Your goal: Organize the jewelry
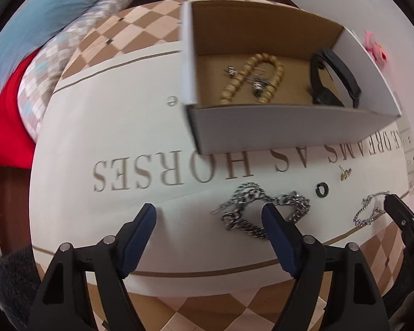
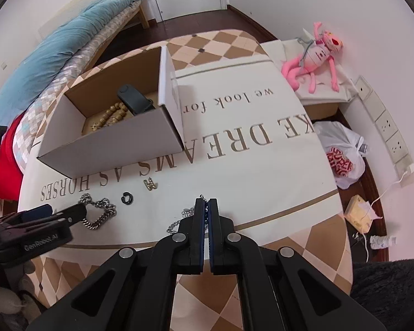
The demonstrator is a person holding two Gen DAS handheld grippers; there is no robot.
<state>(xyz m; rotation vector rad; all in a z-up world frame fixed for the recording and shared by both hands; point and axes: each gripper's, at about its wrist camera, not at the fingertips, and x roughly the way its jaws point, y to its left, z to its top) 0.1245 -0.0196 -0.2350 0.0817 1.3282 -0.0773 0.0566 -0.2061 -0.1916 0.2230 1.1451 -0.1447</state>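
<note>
The left gripper (image 1: 208, 215) stood wide open w/ nothing between its blue pads, hanging low over the near part of the printed tablecloth (image 1: 96, 127). Its right finger sat over the heavy silver chain (image 1: 262, 209) – whether it touched, I couldn't tell. The right gripper (image 2: 206, 202) was closed on a thin silver chain (image 2: 187, 215), links trailing onto the cloth to its left. Between the chains & the cardboard box (image 2: 110, 143) lay a small black ring (image 2: 127, 198) and a gold earring (image 2: 150, 184), near each other but apart. Inside the box, far side – a wooden bead bracelet (image 1: 251, 80), a black band (image 1: 334, 80) to its right, some small silver pieces on the beads.
</note>
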